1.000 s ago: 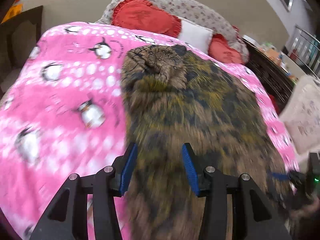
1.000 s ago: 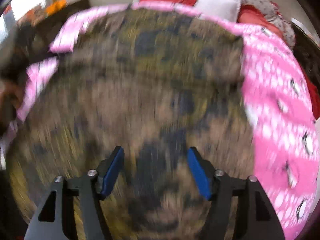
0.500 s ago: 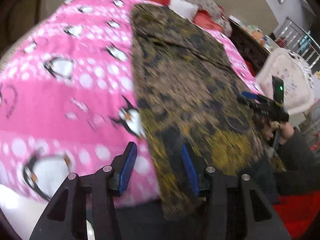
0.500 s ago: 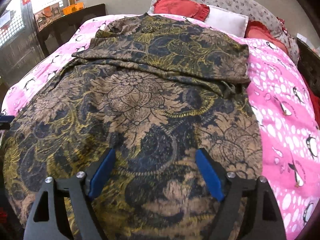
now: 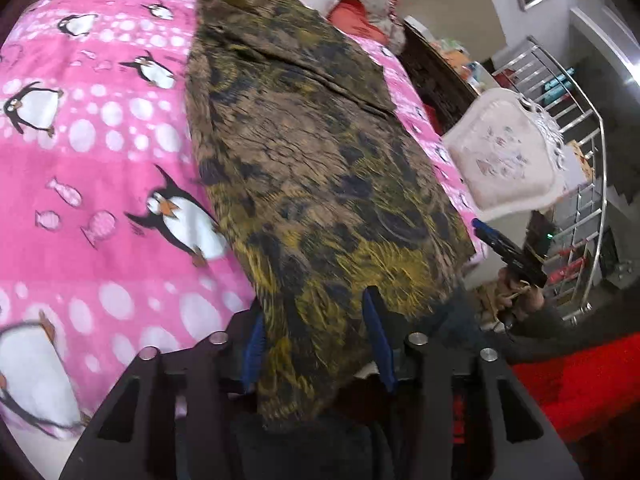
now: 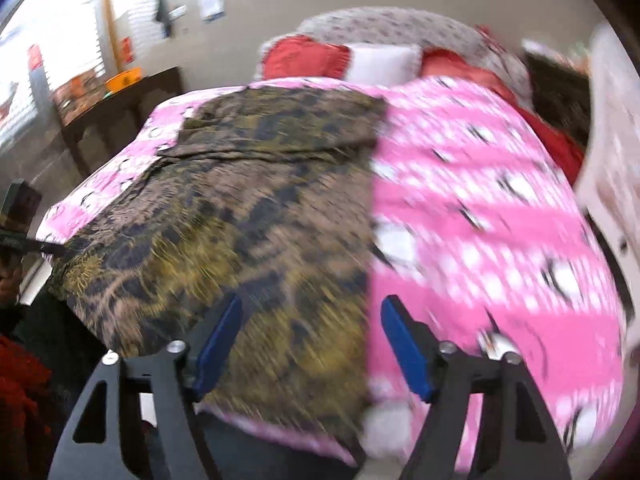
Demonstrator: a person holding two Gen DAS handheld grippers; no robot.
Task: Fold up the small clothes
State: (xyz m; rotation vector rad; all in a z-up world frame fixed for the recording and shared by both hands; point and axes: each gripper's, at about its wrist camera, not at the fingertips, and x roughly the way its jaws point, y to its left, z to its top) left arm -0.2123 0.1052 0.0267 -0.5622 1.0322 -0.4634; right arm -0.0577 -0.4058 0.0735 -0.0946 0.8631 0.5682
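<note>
A bed with a pink penguin blanket (image 5: 100, 168) carries a brown and yellow patterned garment (image 5: 320, 168) spread lengthwise, its near end hanging over the edge; pillows (image 6: 380, 62) lie at the head.

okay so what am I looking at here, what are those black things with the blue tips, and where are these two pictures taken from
Those are two hand-held claws, one in each of a person's hands, each carrying a fisheye camera looking along its blue fingers. One picture is from the left claw, the other from the right claw. Both stand open and hold nothing. A brown and gold patterned garment lies spread on a pink penguin blanket covering a bed, with its near edge hanging over. Red and white pillows sit at the head.
</note>
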